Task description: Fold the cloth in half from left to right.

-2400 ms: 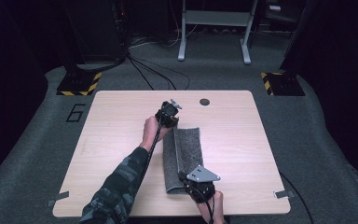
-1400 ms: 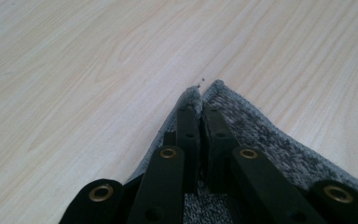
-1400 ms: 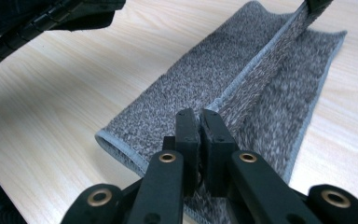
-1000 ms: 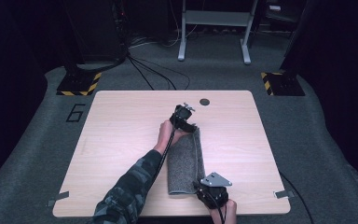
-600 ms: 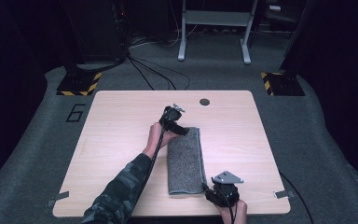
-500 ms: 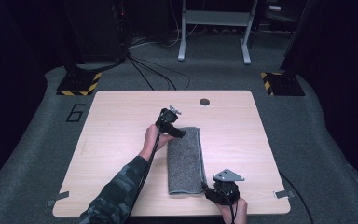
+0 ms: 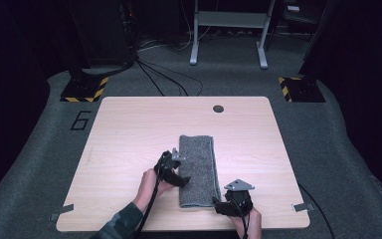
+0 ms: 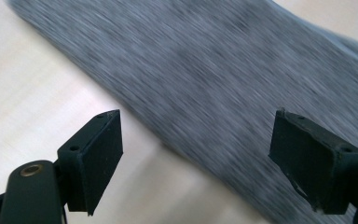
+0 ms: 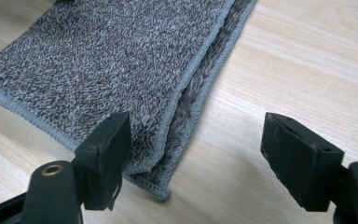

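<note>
1. Task object: one grey towel (image 7: 197,169), folded into a long strip, lies flat on the wooden table (image 7: 129,134). Its long axis runs from the near edge of the table toward the far edge, slightly right of the table's centre.
2. Left gripper (image 7: 173,174): positioned at the towel's left long edge, about midway along the near half. Its jaws are spread wide and hold nothing. In the left gripper view, the towel (image 8: 223,79) crosses diagonally ahead of the jaws, with bare table below the left jaw. This view is motion-blurred.
3. Right gripper (image 7: 229,205): positioned at the towel's near right corner. Its jaws are spread wide and hold nothing. In the right gripper view, the towel (image 9: 121,60) corner lies just ahead, between the jaws and toward the left jaw, with two stacked layers visible at the hemmed edge.
4. Governing relation: the near short end lies closest to the right gripper; the left long edge lies closest to the left gripper. Whether either jaw touches the cloth cannot be determined.
5. Count: one towel, two grippers, one table, one dark round grommet (image 7: 218,108) near the far edge.
</note>
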`<act>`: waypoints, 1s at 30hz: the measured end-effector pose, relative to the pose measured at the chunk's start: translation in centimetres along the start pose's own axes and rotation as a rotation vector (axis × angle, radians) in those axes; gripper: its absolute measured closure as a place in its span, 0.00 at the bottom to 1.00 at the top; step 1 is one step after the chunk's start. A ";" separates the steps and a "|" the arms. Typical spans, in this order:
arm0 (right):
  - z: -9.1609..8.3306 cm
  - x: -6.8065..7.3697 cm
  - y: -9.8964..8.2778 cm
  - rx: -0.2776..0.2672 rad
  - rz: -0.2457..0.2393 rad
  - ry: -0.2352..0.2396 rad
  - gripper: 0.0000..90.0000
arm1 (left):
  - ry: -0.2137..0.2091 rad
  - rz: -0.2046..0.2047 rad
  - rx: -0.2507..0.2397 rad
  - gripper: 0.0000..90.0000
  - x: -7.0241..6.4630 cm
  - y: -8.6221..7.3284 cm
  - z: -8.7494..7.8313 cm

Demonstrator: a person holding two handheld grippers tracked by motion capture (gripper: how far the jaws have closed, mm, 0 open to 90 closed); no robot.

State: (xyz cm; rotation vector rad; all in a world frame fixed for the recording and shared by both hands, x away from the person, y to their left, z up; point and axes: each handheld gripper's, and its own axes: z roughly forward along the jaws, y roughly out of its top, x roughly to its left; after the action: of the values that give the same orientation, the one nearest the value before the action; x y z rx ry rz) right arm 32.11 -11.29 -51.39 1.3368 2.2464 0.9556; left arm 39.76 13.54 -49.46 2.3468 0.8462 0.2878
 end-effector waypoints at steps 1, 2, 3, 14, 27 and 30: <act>0.0 0.0 -0.1 0.007 -0.009 0.003 0.25 | -0.016 0.008 0.005 0.18 -0.7 -0.6 -0.2; 0.1 0.2 -0.1 0.005 -0.001 0.000 0.24 | -0.019 0.018 0.010 0.18 -1.2 -1.0 -0.3; 0.2 0.3 0.0 0.007 -0.004 0.003 0.23 | -0.020 0.032 0.023 0.18 -1.7 -1.5 -0.5; 1.0 1.4 -0.1 0.040 -0.048 0.021 0.17 | 0.047 0.032 0.029 0.17 -2.9 -3.9 -0.9; 0.5 -1.8 3.7 -0.019 -0.080 0.083 0.01 | 0.061 -0.061 -0.028 0.10 0.7 -2.5 -2.3; 1.4 -3.4 5.9 -0.021 -0.083 0.107 0.00 | 0.041 -0.096 -0.023 0.08 2.5 -1.8 -2.4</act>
State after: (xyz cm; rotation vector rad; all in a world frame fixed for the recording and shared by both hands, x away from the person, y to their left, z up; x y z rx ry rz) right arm 38.38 -11.85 -48.30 1.2004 2.3438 1.0414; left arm 39.90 17.38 -48.69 2.2778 0.9670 0.3052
